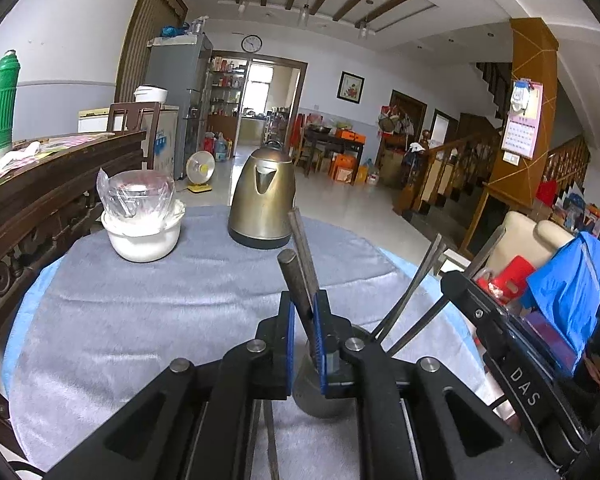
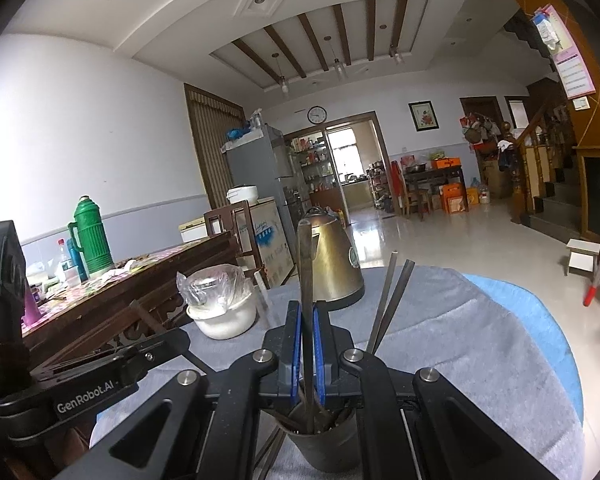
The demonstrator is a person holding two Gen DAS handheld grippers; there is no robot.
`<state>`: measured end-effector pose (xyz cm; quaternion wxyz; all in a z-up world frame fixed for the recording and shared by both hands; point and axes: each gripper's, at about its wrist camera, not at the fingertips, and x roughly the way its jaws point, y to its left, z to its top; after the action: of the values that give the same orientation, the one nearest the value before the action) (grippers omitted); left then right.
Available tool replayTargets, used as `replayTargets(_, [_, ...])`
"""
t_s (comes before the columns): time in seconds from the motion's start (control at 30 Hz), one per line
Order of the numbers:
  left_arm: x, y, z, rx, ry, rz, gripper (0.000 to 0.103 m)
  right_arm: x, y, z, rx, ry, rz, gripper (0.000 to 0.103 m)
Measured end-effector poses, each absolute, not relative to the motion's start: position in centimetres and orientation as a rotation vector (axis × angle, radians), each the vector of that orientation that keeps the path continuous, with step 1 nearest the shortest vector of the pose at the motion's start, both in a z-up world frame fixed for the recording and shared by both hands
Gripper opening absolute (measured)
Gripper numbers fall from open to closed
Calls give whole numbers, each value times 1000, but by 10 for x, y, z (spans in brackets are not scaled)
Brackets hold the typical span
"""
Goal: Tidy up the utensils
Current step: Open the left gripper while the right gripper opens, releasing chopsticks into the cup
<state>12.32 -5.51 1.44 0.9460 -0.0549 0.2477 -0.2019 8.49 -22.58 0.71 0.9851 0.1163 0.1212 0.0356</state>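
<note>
Grey cloth [image 1: 140,320] is covering my round table. Kettle [image 1: 262,200] and white bowl [image 1: 144,236] are sitting toward its far edge. My left gripper [image 1: 303,320] is pinching a dark utensil [image 1: 296,276]; my right gripper [image 2: 306,344] is pinching a utensil handle [image 2: 305,264] standing in the metal cup [image 2: 324,444] at the near edge.

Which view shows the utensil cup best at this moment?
The right wrist view. There the dark cup shows its open rim and front wall, with utensil ends inside, below the right gripper. In the left wrist view the cup is mostly hidden behind the left gripper, only a grey patch of wall showing.
</note>
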Motion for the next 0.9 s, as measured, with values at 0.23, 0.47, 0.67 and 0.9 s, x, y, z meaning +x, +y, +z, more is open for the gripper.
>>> replayTargets(0.23, [123,-53,12,-91,535,-392,13,84,-225,6,252,256,67,8])
replayTargets(0.47, [126,-50,9,-81,565,-374,19,88,-227,3,277,297,74,8])
replayTargets(0.67, [131,-42,4,-92,598,-348,43,85,-236,3,313,310,76,19])
replayTargets(0.9, [138,-35,-6,-70,650,-309,56,66,-252,1,361,291,73,58])
